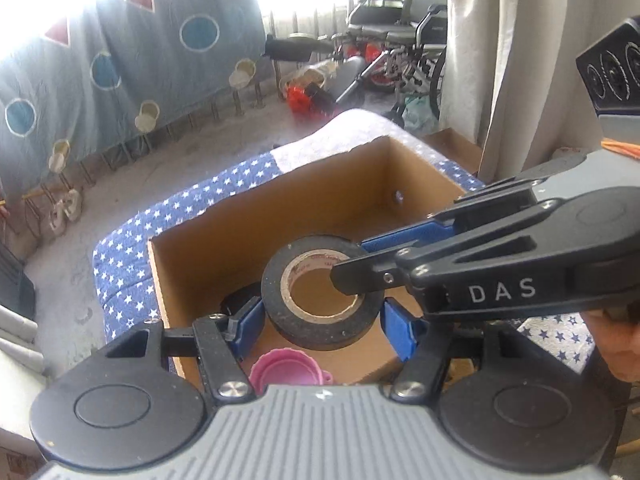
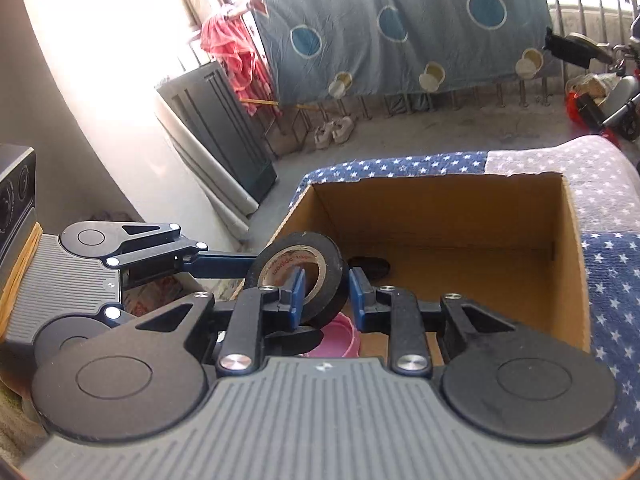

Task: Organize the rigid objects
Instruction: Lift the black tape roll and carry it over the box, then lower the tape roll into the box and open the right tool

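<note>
Progress looks partial: inside the open brown cardboard box (image 2: 460, 216), a pink plastic cap (image 2: 340, 338) and a dark flat disc (image 2: 370, 266) lie below the fingers. The black electrical tape roll (image 1: 320, 292) hangs above them, its wall pinched by the right gripper (image 2: 326, 298), while the left gripper (image 1: 322, 326) stands spread, 2 pads flanking it.

Left gripper (image 1: 322, 326): ribbed grey housing, black disc-shaped pivots, black linkage arms fastened with silver screws, blue finger pads (image 1: 394, 332). Right gripper (image 2: 324, 300): identically built (white "DAS" lettering is seen on one arm).
</note>
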`<action>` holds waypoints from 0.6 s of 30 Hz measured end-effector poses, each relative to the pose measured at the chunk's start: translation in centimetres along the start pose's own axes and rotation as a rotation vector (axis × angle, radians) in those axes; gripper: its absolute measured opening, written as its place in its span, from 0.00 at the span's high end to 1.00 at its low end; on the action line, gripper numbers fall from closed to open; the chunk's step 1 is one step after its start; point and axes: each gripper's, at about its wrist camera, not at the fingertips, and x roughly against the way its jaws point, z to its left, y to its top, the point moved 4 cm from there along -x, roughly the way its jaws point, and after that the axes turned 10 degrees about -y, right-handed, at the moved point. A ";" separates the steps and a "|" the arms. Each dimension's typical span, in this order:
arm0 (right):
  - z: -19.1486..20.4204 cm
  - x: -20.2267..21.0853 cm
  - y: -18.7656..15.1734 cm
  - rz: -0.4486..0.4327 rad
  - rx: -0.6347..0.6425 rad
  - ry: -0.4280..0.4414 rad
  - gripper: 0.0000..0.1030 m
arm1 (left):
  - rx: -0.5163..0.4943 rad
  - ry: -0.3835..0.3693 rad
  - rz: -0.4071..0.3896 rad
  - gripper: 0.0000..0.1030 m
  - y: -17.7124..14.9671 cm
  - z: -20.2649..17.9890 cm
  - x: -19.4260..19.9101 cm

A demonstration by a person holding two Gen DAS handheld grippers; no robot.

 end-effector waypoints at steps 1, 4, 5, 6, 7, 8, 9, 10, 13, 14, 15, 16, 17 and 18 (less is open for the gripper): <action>-0.4 -1.3 0.7 0.038 -0.004 0.008 0.77 | 0.021 -0.010 0.036 0.37 0.3 1.1 -1.0; -1.0 -5.9 2.5 0.165 -0.014 0.019 0.77 | 0.068 -0.038 0.137 0.37 0.5 3.6 -3.8; -1.3 -7.4 2.8 0.206 -0.020 0.020 0.77 | 0.087 -0.049 0.168 0.37 0.5 4.4 -4.9; -1.5 -8.9 3.0 0.245 -0.024 0.019 0.77 | 0.102 -0.058 0.200 0.37 0.5 5.0 -6.0; -1.8 -10.3 3.1 0.282 -0.030 0.020 0.77 | 0.112 -0.066 0.229 0.37 0.5 5.5 -7.2; -2.3 -11.6 3.1 0.319 -0.040 0.021 0.77 | 0.126 -0.072 0.255 0.37 0.6 5.9 -8.2; -2.6 -12.8 2.9 0.352 -0.049 0.022 0.77 | 0.136 -0.078 0.279 0.37 0.6 6.4 -9.1; -3.0 -13.8 2.9 0.381 -0.060 0.023 0.77 | 0.142 -0.080 0.302 0.37 0.4 6.6 -9.9; -3.6 -16.5 1.7 0.468 -0.094 0.022 0.77 | 0.156 -0.080 0.358 0.37 0.4 7.2 -12.2; -3.8 -17.4 1.3 0.493 -0.102 0.021 0.77 | 0.158 -0.078 0.373 0.37 0.3 7.4 -12.8; -4.1 -18.0 0.8 0.515 -0.110 0.020 0.77 | 0.160 -0.076 0.387 0.37 0.2 7.5 -13.4; -4.4 -18.7 0.6 0.537 -0.119 0.018 0.77 | 0.163 -0.073 0.405 0.37 0.2 7.8 -14.1; -4.7 -19.6 0.5 0.556 -0.125 0.014 0.77 | 0.167 -0.070 0.418 0.37 0.1 7.9 -14.6; -4.8 -20.2 0.4 0.574 -0.130 0.011 0.77 | 0.171 -0.066 0.432 0.37 0.4 8.1 -15.1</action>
